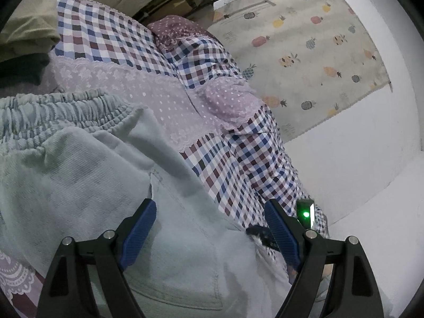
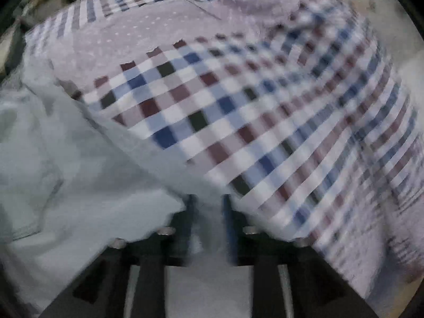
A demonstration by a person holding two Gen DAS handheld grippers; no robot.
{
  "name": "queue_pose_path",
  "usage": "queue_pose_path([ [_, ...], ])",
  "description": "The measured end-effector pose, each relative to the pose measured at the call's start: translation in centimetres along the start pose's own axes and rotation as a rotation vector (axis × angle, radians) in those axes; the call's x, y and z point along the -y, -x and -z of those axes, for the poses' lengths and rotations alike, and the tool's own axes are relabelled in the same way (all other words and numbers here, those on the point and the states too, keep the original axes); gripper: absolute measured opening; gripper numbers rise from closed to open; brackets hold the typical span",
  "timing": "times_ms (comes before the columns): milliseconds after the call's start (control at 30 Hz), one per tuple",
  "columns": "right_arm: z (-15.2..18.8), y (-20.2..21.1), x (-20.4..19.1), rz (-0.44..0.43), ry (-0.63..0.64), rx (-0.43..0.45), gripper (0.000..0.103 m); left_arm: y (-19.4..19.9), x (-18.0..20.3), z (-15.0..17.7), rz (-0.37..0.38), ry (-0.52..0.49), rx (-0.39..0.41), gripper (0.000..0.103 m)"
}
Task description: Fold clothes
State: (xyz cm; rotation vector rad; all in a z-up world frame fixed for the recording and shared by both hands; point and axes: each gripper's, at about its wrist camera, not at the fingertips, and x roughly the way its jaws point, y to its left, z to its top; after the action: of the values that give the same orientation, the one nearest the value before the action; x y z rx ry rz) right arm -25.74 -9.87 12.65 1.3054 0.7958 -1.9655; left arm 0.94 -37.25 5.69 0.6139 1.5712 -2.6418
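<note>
Pale grey-green sweatpants (image 1: pixel 111 164) lie on the bed, over its checked bedspread (image 1: pixel 106 39), elastic waistband toward the bed's far-left side. Left gripper (image 1: pixel 210 228): jaws wide, hovering over the pants' lower fabric, gripping nothing. Right gripper (image 2: pixel 208 212): jaws narrow, pinched on a fold of the sweatpants' edge near the bedspread; view blurred. Pineapple-print mat (image 1: pixel 304 47) on the floor beside the bed.

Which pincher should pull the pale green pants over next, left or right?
Probably the right gripper: its jaws look pinched on a fold of the pale green pants. The left gripper is open above them, holding nothing.
</note>
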Motion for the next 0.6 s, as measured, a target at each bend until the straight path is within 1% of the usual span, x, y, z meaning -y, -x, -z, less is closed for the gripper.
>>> queue_pose_path([
  [33,-0.3,-0.2,0.4,-0.027,-0.026,0.001,0.051,0.0,0.0,0.0,0.000,0.000,0.000,0.087],
  [100,-0.5,0.1,1.3,-0.059,-0.058,0.007,0.068,0.0,-0.1,-0.1,-0.001,0.001,0.000,0.087],
  [167,-0.4,0.6,2.1,-0.081,-0.080,0.014,0.078,0.0,-0.1,-0.2,-0.002,0.002,0.000,0.087],
  [200,-0.4,0.5,2.2,-0.090,-0.081,0.007,0.078,0.0,-0.1,-0.2,-0.003,0.002,0.001,0.087],
  [267,-0.5,-1.2,1.4,-0.093,-0.043,-0.056,0.078,0.0,-0.2,-0.3,-0.003,0.003,0.001,0.087],
  [367,-0.3,-5.0,-0.1,-0.070,0.012,-0.160,0.078,0.0,-0.3,-0.4,-0.011,-0.002,0.000,0.087],
  [400,-0.3,-6.1,-0.5,-0.067,0.024,-0.187,0.078,0.0,-0.4,-0.5,-0.015,-0.002,-0.001,0.087],
  [433,-0.4,-6.7,-0.9,-0.072,0.028,-0.197,0.078,-0.1,-0.6,-0.6,-0.020,-0.001,-0.003,0.087],
  [467,-0.4,-6.8,-1.4,-0.061,0.045,-0.193,0.066,-0.2,-0.7,-0.7,-0.024,0.003,-0.004,0.087],
  [500,-0.4,-6.6,-2.1,-0.026,0.081,-0.181,0.034,-0.2,-0.9,-0.7,-0.024,0.008,-0.005,0.087],
  [533,-0.4,-6.3,-2.8,0.008,0.117,-0.168,0.019,-0.2,-1.0,-0.8,-0.023,0.012,-0.006,0.087],
  [600,-0.2,-5.4,-4.3,0.065,0.199,-0.152,0.012,-0.3,-1.2,-0.8,-0.021,0.020,-0.008,0.087],
])
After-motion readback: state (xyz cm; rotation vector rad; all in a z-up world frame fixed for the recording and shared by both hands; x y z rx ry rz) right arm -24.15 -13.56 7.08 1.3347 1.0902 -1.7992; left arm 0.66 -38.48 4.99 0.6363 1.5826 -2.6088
